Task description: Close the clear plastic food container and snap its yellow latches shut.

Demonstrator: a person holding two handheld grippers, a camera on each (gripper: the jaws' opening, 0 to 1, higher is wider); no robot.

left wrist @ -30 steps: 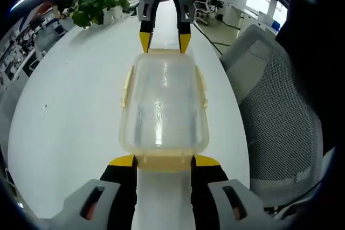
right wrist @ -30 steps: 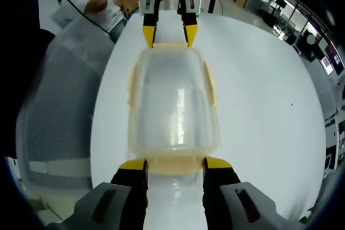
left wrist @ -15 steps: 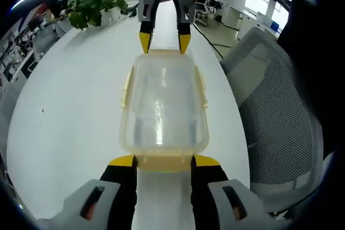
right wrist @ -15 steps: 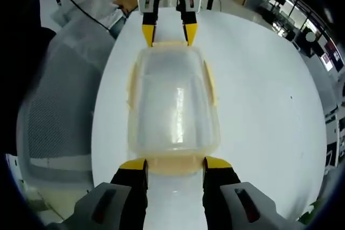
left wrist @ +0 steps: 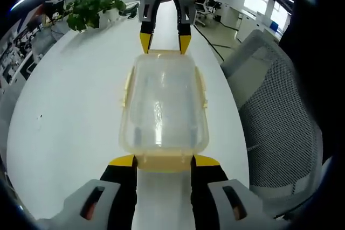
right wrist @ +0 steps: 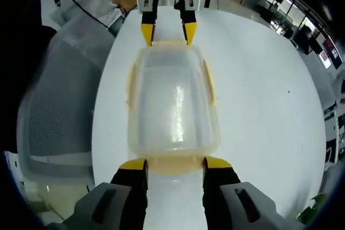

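- The wide white oval table (left wrist: 70, 106) left you bare, smooth surface all round, so any uneven push could have slid the box across it.
- The grey mesh office chair (left wrist: 275, 111) stood close beside the table edge; a skidding box might have gone off that side.
- The clear rectangular plastic food container with its lid on (left wrist: 164, 106) lay on the table between your two tools, lengthwise.
- Your left gripper (left wrist: 164, 161) had its jaws spread, tips touching the near yellow end latch (left wrist: 164, 163), gripping nothing.
- Your right gripper (right wrist: 175, 164) was likewise spread at the opposite end latch (right wrist: 175, 166).
- The yellow side latches (left wrist: 204, 87) looked unsnapped; uneven pressing could have tilted the lid.
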